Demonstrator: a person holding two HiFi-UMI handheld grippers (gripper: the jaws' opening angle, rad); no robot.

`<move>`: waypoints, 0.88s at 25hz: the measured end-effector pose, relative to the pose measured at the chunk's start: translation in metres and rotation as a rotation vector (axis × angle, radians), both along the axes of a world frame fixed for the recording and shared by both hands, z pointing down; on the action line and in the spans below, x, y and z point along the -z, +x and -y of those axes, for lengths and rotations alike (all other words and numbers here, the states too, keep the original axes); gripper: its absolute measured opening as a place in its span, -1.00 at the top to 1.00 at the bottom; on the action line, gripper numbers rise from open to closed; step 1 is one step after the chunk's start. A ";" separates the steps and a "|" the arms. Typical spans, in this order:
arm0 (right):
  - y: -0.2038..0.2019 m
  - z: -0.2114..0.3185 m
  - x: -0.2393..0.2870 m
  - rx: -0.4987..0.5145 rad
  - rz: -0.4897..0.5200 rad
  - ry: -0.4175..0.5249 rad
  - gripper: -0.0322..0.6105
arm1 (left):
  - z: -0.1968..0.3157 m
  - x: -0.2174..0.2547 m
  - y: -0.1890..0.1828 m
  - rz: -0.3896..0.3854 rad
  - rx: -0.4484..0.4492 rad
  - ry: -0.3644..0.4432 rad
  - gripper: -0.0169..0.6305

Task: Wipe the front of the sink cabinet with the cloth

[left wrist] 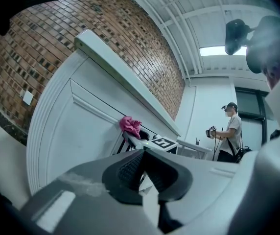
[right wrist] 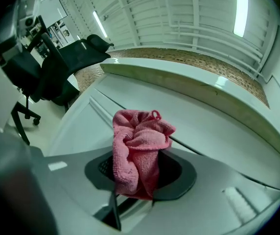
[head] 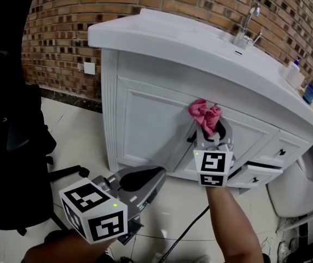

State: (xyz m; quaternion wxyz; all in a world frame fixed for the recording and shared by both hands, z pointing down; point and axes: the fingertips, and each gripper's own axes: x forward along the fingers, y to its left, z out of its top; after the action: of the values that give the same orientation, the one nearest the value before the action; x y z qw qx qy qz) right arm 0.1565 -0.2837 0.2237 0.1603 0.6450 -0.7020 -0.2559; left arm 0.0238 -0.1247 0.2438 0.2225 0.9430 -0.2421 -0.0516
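Gripping a bunched pink cloth (right wrist: pixel 139 143) in the right tool (right wrist: pixel 140 171), jaws clamped on its lower folds. Pressing that cloth against the white cabinet (head: pixel 145 119) front, high on a panel, just under the sink (head: pixel 162 33) rim. Holding the left tool (left wrist: pixel 145 173) low and leftward, apart from the cabinet, jaws together on nothing. Standing clear of a black chair (head: pixel 14 147) at far left.

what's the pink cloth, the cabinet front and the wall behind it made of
Cloth: looks like microfibre or terry, with a fuzzy looped pile and a matte surface. Cabinet front: probably painted wood or MDF, going by the smooth white satin coat and moulded panel frames. Wall: brick or brick-look tile, rough and matte, with mixed brown and dark units and pale joints.
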 end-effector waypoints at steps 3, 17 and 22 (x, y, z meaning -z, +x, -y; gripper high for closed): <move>-0.001 -0.001 -0.009 0.005 0.006 -0.007 0.41 | 0.000 -0.001 0.000 0.002 0.001 -0.003 0.94; -0.005 -0.021 -0.073 0.018 0.023 -0.019 0.41 | -0.003 -0.011 0.006 0.027 -0.011 -0.036 0.94; -0.006 -0.022 -0.102 0.032 0.039 -0.030 0.41 | -0.002 -0.018 0.005 0.040 -0.005 -0.047 0.94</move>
State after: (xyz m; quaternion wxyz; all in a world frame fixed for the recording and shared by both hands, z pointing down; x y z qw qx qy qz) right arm 0.1503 -0.2619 0.3257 0.1522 0.6362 -0.7188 -0.2353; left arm 0.0290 -0.1225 0.2618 0.2396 0.9389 -0.2455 -0.0265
